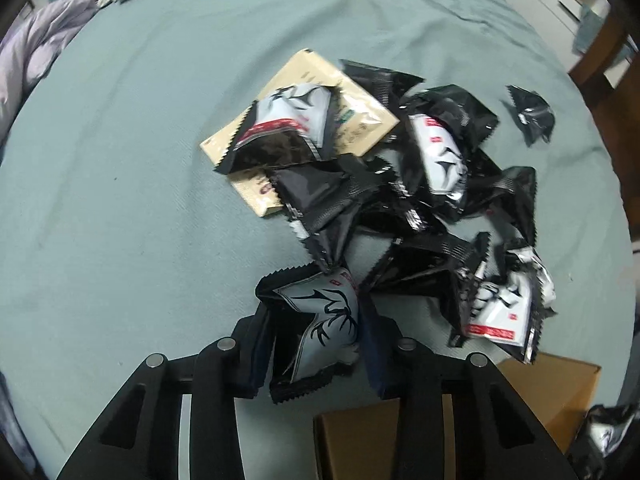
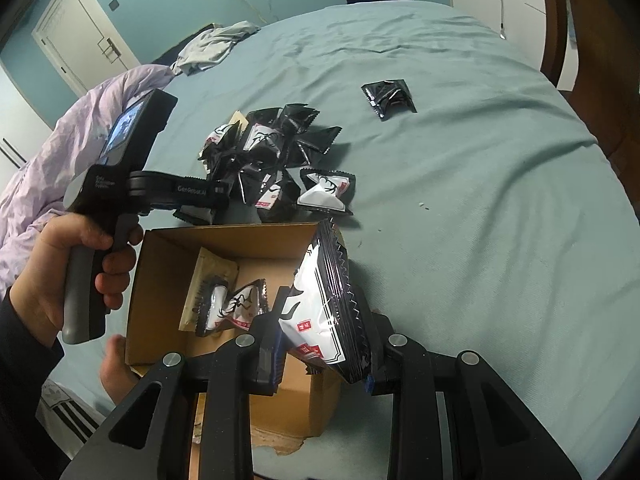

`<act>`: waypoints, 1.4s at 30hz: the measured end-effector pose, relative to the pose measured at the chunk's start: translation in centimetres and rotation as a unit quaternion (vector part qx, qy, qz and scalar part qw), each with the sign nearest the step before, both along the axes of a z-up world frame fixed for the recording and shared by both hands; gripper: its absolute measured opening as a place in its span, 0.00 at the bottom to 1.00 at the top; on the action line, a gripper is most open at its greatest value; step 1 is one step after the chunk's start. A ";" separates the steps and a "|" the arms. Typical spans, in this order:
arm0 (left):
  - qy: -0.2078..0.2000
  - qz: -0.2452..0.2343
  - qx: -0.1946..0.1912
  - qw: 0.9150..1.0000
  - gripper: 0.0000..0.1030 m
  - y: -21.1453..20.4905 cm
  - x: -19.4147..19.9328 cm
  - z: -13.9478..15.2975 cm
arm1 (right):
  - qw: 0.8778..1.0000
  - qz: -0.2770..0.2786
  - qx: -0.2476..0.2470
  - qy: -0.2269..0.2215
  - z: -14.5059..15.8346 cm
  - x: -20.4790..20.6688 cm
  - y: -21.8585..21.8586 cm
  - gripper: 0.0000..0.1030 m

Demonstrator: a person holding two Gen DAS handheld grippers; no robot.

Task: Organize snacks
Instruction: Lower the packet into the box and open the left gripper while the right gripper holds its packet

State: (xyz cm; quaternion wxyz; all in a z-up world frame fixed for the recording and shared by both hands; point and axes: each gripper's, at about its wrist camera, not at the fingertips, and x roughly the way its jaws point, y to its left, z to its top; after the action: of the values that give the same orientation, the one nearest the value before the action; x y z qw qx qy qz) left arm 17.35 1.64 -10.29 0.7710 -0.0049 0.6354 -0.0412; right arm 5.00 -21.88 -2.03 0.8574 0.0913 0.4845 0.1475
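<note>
A heap of black-and-white snack packets (image 1: 360, 200) lies on the teal bed sheet, partly on top of beige sachets (image 1: 316, 76). At the heap's near edge my left gripper (image 1: 318, 344) points down and is shut on one packet with an antler print (image 1: 320, 320). My right gripper (image 2: 324, 340) is shut on another black-and-white packet (image 2: 324, 304), held tilted over the near right corner of an open cardboard box (image 2: 160, 264). Inside the box lie a beige sachet (image 2: 208, 280) and a packet (image 2: 232, 308). A hand (image 2: 80, 252) holds the left gripper at the heap (image 2: 264, 152).
One packet (image 2: 390, 98) lies alone farther back on the sheet (image 2: 480, 200). A purple duvet (image 2: 60, 140) is bunched at the left and a grey garment (image 2: 216, 46) lies behind it. A wooden bed frame (image 2: 580, 60) bounds the right side.
</note>
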 end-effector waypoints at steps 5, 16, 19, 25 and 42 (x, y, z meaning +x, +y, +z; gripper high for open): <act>-0.028 -0.005 0.004 1.000 0.29 -0.3 -1.2 1.8 | 1.000 -0.010 -0.001 -0.007 0.2 -0.3 -0.2 0.26; -0.147 -0.046 0.025 0.988 0.29 -1.1 -7.0 10.4 | 1.000 -0.016 0.002 -0.022 1.0 -1.4 -0.6 0.26; -0.161 -0.071 0.016 0.984 0.29 -1.8 -9.2 12.0 | 1.000 -0.017 0.002 -0.023 1.1 -1.6 -0.8 0.26; -0.162 -0.118 -0.024 0.979 0.29 -4.1 -13.3 12.5 | 1.000 -0.014 0.006 -0.025 1.4 -1.9 -0.8 0.26; -0.055 -0.153 -0.014 0.987 0.30 -6.3 -15.0 4.8 | 1.000 -0.001 -0.008 -0.017 0.9 -1.3 -0.1 0.26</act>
State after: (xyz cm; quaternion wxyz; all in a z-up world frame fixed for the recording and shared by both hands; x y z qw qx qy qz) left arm 2.38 -4.66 -5.48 0.7893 0.0836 0.5846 -0.1680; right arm 3.73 -21.94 -1.11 0.8666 0.0828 0.4705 0.1442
